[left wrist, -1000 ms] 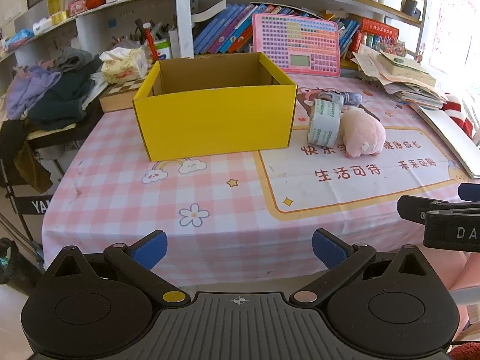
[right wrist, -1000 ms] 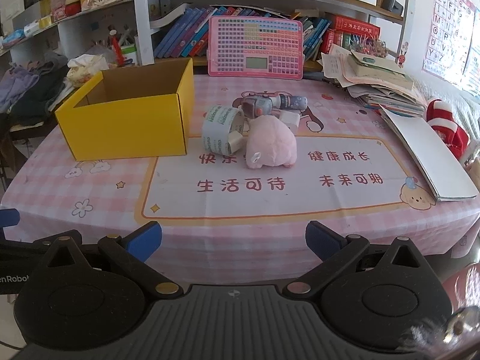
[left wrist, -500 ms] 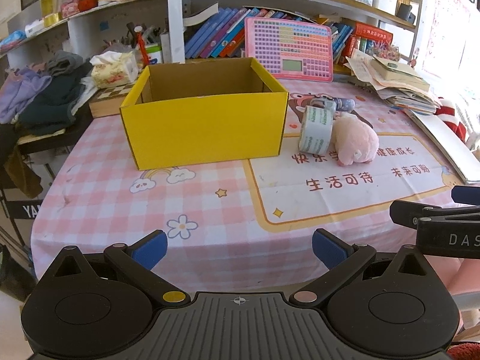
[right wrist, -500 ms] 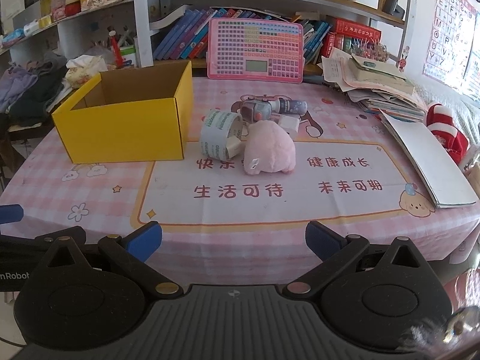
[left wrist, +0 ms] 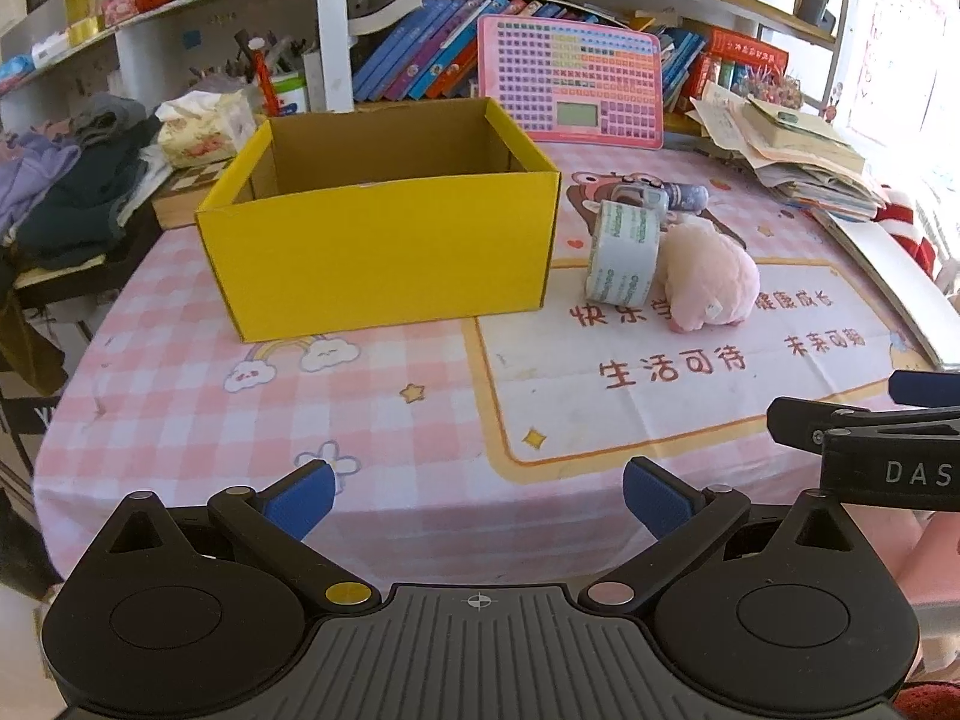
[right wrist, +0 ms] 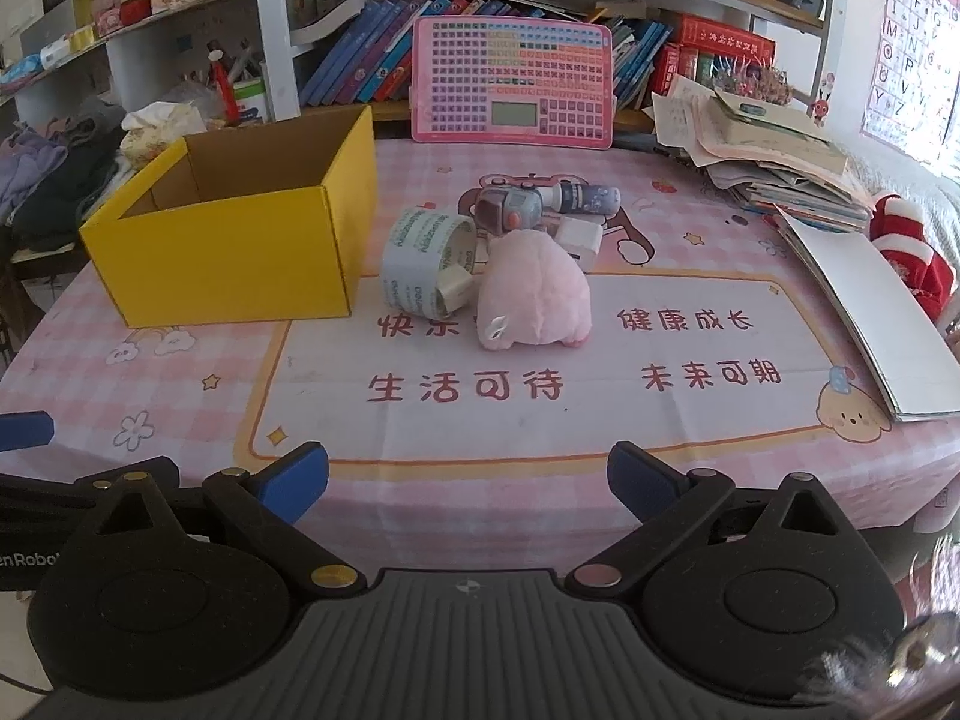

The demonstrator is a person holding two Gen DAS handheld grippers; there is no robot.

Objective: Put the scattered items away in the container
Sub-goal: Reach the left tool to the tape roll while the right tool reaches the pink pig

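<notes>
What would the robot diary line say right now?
left gripper: open, empty | right gripper: open, empty | yellow box: looks empty | tape roll, pink plush: on table

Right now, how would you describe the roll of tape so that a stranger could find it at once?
Find the open yellow box on the pink checked tablecloth. Directly right of it, in a small cluster, the roll of tape stands on its edge against a pink plush toy. It is the only ring-shaped item there, pale grey with green print.
</notes>
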